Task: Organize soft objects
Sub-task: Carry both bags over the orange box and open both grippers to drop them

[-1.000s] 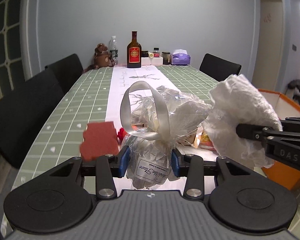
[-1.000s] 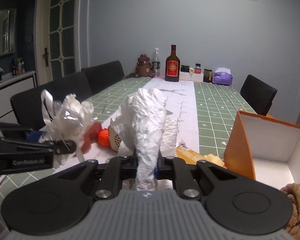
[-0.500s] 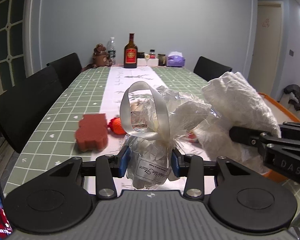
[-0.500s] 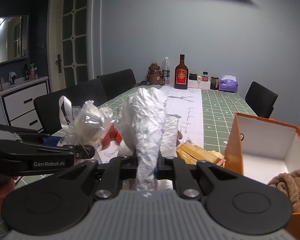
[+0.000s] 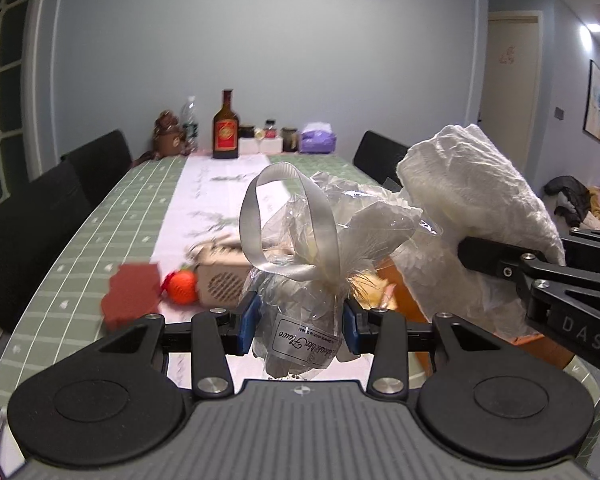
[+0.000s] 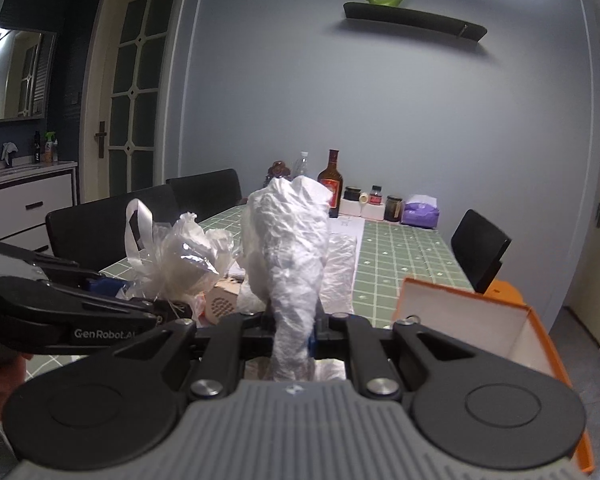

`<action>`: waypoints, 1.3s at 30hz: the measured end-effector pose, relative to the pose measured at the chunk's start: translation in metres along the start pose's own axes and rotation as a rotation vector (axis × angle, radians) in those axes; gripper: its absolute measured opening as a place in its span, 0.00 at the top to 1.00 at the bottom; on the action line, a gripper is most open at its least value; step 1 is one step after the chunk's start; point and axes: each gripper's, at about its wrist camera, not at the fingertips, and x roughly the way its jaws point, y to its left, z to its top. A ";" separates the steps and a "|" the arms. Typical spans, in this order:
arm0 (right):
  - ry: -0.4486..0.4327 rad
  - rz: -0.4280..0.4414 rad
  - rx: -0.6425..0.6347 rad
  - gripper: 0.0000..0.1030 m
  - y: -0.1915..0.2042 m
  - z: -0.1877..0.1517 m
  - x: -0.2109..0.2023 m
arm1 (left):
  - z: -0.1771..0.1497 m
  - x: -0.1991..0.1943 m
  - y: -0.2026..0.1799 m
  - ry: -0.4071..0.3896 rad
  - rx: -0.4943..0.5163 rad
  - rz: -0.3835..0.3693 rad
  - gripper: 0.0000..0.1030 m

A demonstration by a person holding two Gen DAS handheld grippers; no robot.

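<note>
Right wrist view: right gripper (image 6: 294,338) clamps a crumpled white bag (image 6: 288,248), left gripper (image 5: 298,326) grips a ribboned cellophane pouch (image 5: 300,280); both left of the orange box (image 6: 492,320), not yet stowed.

Left claw (image 5: 299,328) and right claw (image 6: 294,338) both clamped, side by side.
</note>
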 end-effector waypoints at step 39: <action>0.500 0.056 0.426 0.90 -0.216 -0.033 0.134 | 0.079 0.231 -0.133 0.766 -0.167 -0.129 0.49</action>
